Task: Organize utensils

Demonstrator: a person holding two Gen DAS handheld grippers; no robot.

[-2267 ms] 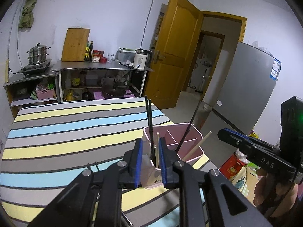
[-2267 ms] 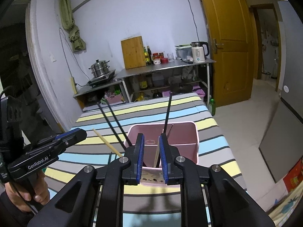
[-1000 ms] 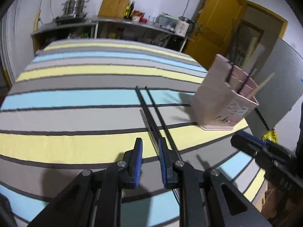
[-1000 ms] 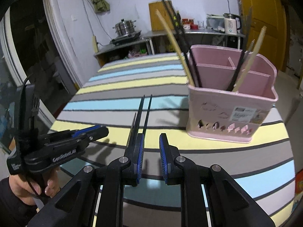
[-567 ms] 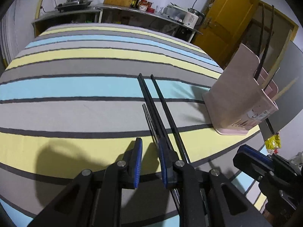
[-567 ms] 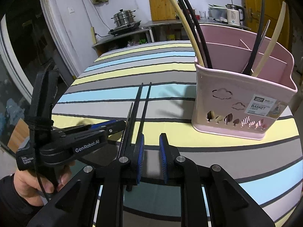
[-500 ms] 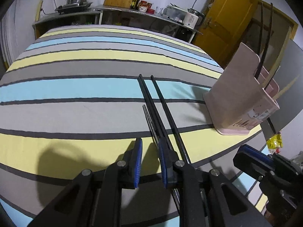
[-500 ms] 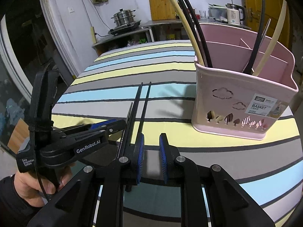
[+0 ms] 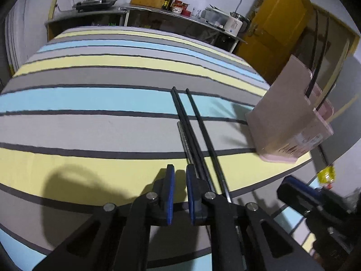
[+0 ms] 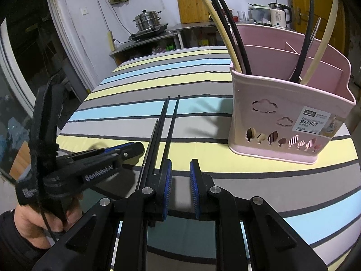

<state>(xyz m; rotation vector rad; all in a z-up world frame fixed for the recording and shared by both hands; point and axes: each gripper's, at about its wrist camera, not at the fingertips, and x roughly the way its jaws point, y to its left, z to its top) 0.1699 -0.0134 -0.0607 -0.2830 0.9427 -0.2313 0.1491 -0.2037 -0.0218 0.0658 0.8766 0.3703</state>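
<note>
Two black chopsticks (image 9: 194, 122) and a thin metal utensil (image 9: 183, 136) lie side by side on the striped table (image 9: 90, 99). They also show in the right wrist view as black chopsticks (image 10: 165, 122) and the metal utensil (image 10: 150, 144). A pink utensil basket (image 10: 291, 113) holds black and cream chopsticks; it also shows at the right in the left wrist view (image 9: 291, 117). My left gripper (image 9: 179, 176) is open and empty, low, just left of the chopsticks' near ends. My right gripper (image 10: 180, 169) is open and empty, just right of them. The left gripper (image 10: 126, 151) also shows in the right wrist view.
A steel counter (image 10: 158, 33) with a steamer pot (image 10: 146, 19), a cutting board (image 10: 191, 6) and a kettle (image 10: 278, 14) stands beyond the table. A yellow door (image 9: 277, 29) is at the back right. The table's near edge is close below both grippers.
Both grippers came down from above the basket to the table's near edge. In the last half second the left gripper edged closer to the chopsticks; the utensils have not moved.
</note>
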